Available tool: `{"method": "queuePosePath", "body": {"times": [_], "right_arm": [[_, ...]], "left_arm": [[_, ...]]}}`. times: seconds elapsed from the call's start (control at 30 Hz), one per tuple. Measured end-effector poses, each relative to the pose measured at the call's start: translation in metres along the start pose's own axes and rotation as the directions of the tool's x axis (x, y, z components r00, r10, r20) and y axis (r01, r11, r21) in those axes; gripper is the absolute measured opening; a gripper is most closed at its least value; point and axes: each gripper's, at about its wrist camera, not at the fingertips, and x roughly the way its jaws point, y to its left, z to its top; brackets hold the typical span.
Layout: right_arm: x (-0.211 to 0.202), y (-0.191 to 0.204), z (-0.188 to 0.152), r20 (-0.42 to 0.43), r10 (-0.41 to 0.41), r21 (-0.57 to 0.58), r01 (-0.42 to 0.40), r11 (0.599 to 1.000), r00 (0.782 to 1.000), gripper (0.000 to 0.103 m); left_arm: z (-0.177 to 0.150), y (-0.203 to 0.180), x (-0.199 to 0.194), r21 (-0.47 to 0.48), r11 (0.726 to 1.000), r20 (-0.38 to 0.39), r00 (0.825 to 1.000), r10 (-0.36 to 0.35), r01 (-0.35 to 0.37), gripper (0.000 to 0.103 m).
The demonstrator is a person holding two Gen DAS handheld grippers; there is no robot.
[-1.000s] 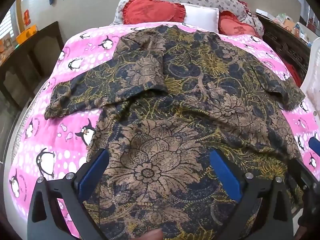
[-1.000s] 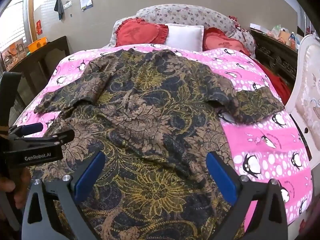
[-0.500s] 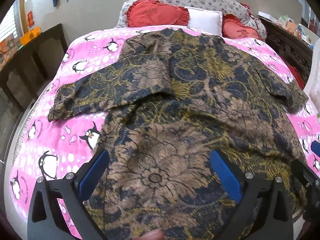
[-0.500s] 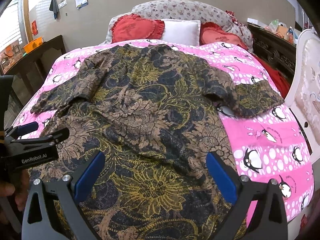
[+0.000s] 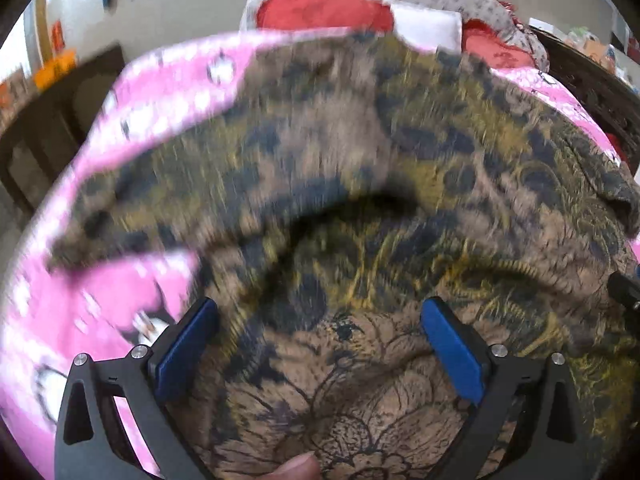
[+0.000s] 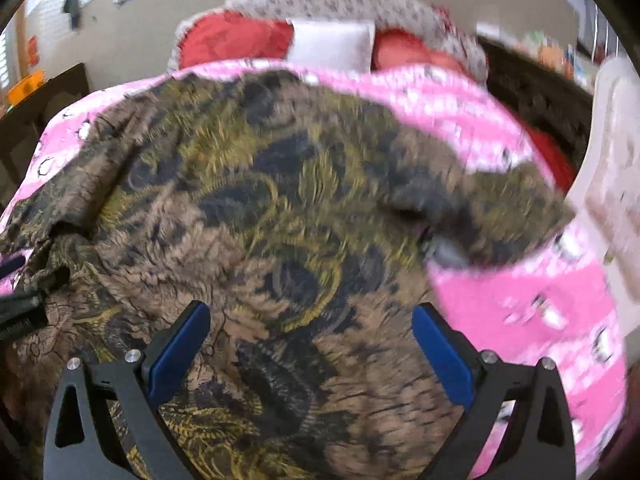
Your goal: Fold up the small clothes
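We have the brown, navy and gold floral batik shirt (image 5: 400,208) spread across the pink penguin-print bedspread (image 6: 520,292). Both the left gripper (image 5: 320,344) and right gripper (image 6: 310,340) hang above its near hem, blue pads wide apart, holding nothing. The cloth looks thin, light and limp, so we would pinch hem corners or sleeve ends. 2 red heart cushions (image 6: 236,40) sit at the headboard.
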Motion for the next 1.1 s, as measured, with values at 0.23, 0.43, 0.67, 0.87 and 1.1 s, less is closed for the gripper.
{"method": "queuePosePath", "body": {"times": [0.23, 0.43, 0.67, 0.87, 1.1], "right_arm": [[0.019, 0.01, -0.018, -0.021, -0.028, 0.008, 0.028, 1.0, 0.999, 0.103], [0.016, 0.009, -0.023, 0.011, -0.042, 0.0, 0.042, 0.999, 0.999, 0.103], [0.015, 0.008, -0.02, 0.012, -0.045, -0.001, 0.045, 0.999, 0.999, 0.103], [0.015, 0.008, -0.02, 0.012, -0.045, -0.001, 0.045, 0.999, 0.999, 0.103], [0.015, 0.008, -0.02, 0.012, -0.046, -0.001, 0.046, 0.999, 0.999, 0.103]], "left_arm": [[0.0, 0.0, 0.0, -0.004, 1.0, -0.003, 1.0, 0.0, 0.0, 0.087], [-0.003, 0.001, -0.001, -0.002, 1.0, -0.001, 1.0, 0.002, -0.002, 0.087], [-0.004, 0.004, 0.001, -0.016, 1.0, 0.001, 1.0, -0.017, 0.017, 0.087], [-0.004, 0.004, 0.001, -0.017, 1.0, 0.002, 1.0, -0.018, 0.018, 0.088], [-0.003, 0.004, 0.001, -0.017, 1.0, 0.002, 1.0, -0.019, 0.019, 0.088]]}}
